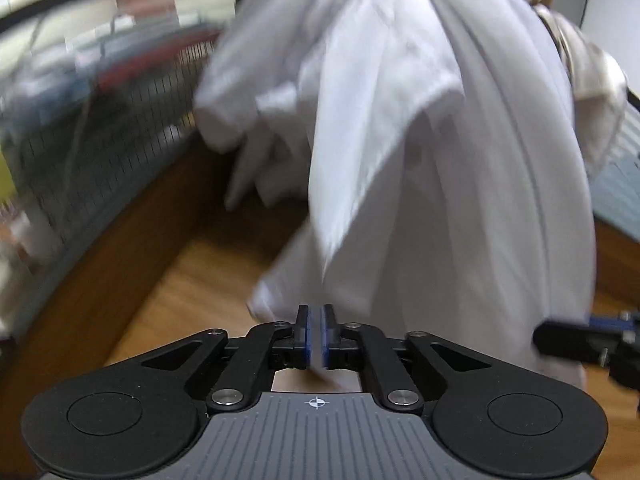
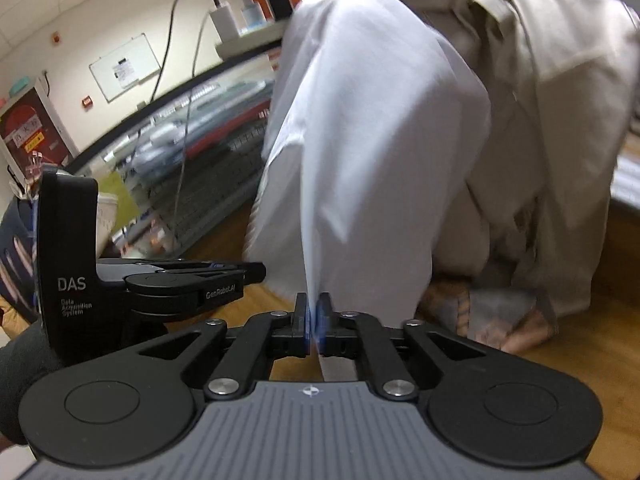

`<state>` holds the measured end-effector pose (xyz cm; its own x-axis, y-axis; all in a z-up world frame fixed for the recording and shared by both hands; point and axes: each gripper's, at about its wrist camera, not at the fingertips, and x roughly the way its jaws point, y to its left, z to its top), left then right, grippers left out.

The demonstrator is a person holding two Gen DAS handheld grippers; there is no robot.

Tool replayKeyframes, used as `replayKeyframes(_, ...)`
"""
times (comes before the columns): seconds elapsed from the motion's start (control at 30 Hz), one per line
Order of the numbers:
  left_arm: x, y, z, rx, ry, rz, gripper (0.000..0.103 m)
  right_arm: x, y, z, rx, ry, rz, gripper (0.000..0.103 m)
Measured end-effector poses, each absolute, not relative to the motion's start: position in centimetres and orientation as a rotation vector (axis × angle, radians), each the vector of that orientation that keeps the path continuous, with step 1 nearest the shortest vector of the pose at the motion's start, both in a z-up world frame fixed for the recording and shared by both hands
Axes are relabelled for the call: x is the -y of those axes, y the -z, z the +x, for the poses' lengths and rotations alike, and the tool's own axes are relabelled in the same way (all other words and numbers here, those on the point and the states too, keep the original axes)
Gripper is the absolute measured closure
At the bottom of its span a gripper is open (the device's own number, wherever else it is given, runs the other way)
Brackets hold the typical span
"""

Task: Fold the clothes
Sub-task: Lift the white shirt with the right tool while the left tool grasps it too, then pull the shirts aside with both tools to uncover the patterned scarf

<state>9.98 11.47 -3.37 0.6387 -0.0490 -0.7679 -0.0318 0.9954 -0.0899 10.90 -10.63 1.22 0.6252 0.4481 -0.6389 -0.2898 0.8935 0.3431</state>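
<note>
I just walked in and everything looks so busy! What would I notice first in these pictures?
The big white shirt jumps out first, hanging in the middle and filling most of both views. Each hand-held gripper pinches its lower edge: the left hand-held gripper and the right hand-held gripper, both shut on the cloth. Behind it on the right, a beige garment is heaped over the wooden table.

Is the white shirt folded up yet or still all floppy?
Still floppy, not folded. The white shirt hangs in loose bunched drapes above the wooden table, pinched by the left claw and the right claw.
</note>
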Motion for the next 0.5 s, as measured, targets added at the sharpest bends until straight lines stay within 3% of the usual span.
replayKeyframes(0.03, -11.2, 3.9, 9.3, -0.889, 0.034, -0.100, 0.078, 11.1, -0.8, 10.4, -0.798, -0.413, 0.210, 0.091)
replayKeyframes(0.1, -10.6, 4.7, 8.2, -0.899, 0.076, -0.107, 0.056, 12.5, 0.2, 9.4, -0.822, -0.375, 0.204, 0.090)
replayKeyframes(0.37, -6.1, 5.4, 5.9, -0.869, 0.279, -0.115, 0.043, 19.0, 5.5, 8.3, -0.933, -0.158, 0.252, 0.073)
replayKeyframes(0.5, -3.7, 5.4, 6.1, -0.864, 0.368, -0.057, 0.042, 20.7, 7.3, 9.9, -0.940, -0.117, 0.272, 0.067)
